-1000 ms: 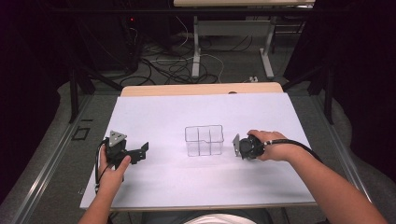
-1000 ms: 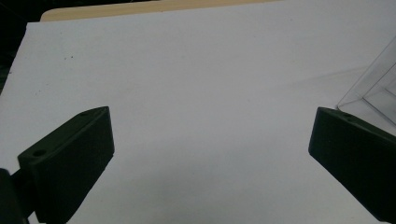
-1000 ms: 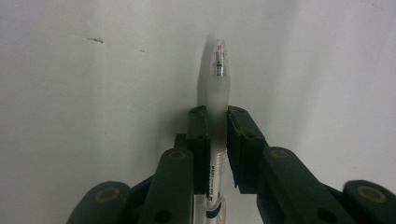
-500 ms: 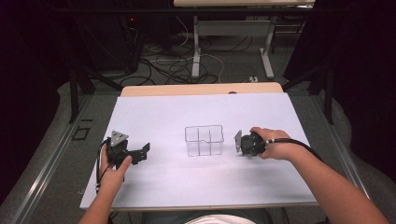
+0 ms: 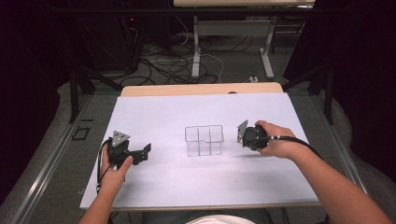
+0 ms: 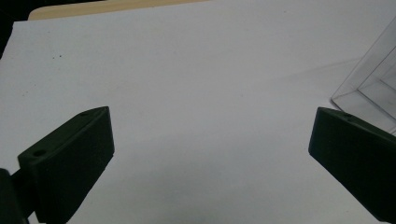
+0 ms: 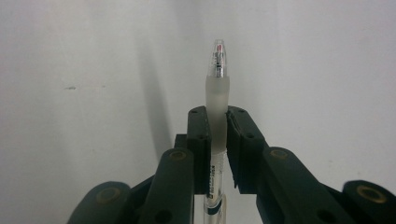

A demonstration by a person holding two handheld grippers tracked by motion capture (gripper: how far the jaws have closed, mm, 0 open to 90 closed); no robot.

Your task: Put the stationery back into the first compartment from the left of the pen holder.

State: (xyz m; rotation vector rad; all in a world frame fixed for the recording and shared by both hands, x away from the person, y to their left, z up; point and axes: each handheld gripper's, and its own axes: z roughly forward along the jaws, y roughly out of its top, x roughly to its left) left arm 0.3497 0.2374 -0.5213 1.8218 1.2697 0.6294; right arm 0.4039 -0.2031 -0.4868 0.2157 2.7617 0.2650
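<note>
room: dark, cables on the floor [image 5: 187, 65] behind the table; nothing crowds you.
table [image 5: 154, 116]: white sheet, flat, smooth, so dropped things will likely roll.
clear organizer [image 5: 204, 140]: mid-table, probably light, thin-walled and brittle; don't knock it.
left gripper [image 5: 140, 154]: jaws spread, nothing between them.
right gripper [image 7: 217, 149]: you pinch the pen [image 7: 217, 84] mid-barrel, just right of the organizer.
pen: light, stiff, slick barrel; you'd better hold at the frosted grip.

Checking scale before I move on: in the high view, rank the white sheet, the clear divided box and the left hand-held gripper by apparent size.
1. white sheet
2. clear divided box
3. left hand-held gripper, slightly smaller than the box; a close call.
</note>
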